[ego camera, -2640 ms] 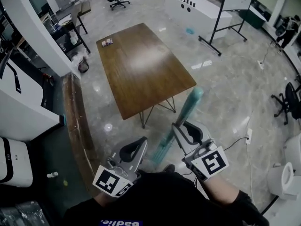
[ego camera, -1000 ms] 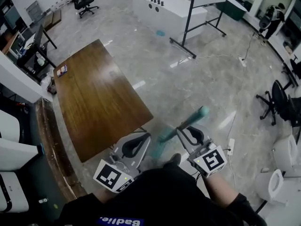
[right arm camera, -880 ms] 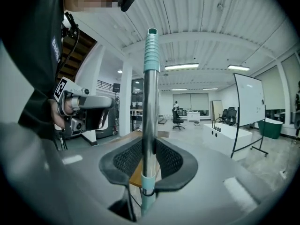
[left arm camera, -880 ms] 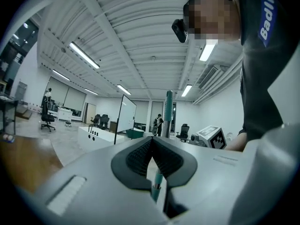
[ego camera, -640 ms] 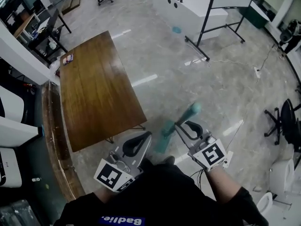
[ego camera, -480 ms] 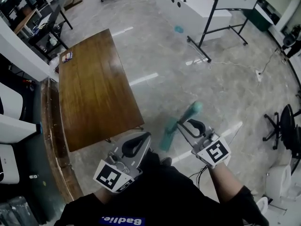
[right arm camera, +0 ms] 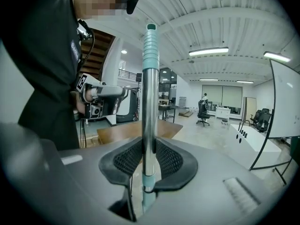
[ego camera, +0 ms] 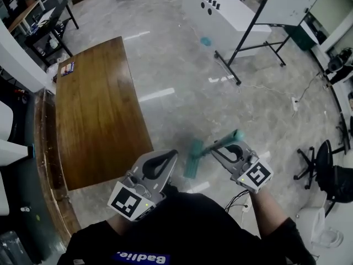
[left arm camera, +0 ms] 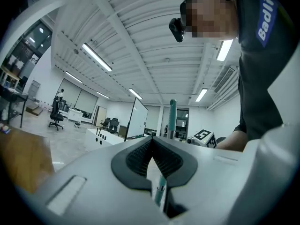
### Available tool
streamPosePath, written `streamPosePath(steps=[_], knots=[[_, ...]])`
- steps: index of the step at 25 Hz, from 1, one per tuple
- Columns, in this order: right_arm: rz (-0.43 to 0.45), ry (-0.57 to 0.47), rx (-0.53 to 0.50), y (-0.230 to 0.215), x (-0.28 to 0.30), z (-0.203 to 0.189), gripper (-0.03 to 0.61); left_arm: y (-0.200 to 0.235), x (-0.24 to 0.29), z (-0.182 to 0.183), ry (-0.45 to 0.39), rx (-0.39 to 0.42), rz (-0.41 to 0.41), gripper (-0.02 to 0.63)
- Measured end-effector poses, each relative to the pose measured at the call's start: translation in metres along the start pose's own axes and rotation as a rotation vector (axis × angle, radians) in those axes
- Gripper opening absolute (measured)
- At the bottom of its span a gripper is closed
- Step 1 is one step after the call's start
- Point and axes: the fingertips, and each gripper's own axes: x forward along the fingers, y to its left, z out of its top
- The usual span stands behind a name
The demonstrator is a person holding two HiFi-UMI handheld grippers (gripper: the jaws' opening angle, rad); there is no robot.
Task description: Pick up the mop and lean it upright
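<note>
Teal mop (ego camera: 193, 159): it is up off the floor's flat, held close to upright just in front of you, to the right of the wooden bench (ego camera: 94, 109). You can't tell from here if its head touches the floor (ego camera: 182, 87).
Right claw (right arm camera: 149, 146): clenched on the mop's shiny metal pole, below the teal grip at the top.
Left claw (left arm camera: 152, 143): pinched closed with nothing in it, beside the mop and not touching it.
Slip: the pole is smooth metal. If you loosen the right claw even a little, the mop may slide down through the pads.
Swing: only one claw holds the mop. The wide head could twist it round or pull it sideways.
Skid: the floor is glossy stone. If you lean the mop too far over, the head may slide out and the mop will fall flat.
Bench edge: it is the nearest thing to lean on, but the round pole could roll along it.
Cable (ego camera: 238, 199): it lies by your right foot. The mop head or your shoe could catch on it.
</note>
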Motion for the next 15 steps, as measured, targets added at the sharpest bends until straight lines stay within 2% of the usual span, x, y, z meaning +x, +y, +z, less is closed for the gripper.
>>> streamPosePath(steps=[4,9,12,15], knots=[[0.067,0.029,-0.020,-0.032,0.017,-0.012,0.092,0.020,0.018,0.001,0.014,0.016,0.039,0.020],[0.174,0.036,-0.024,-0.068,0.046,-0.025,0.093,0.043,0.043,0.007,0.051,0.060,0.169,0.020],[0.249,0.065,-0.033,-0.085,0.080,-0.050,0.094,0.065,0.057,0.005,0.045,0.056,0.307,0.020],[0.365,0.114,-0.029,-0.094,0.117,-0.082,0.095,0.078,0.066,-0.003,0.040,0.026,0.510,0.020]])
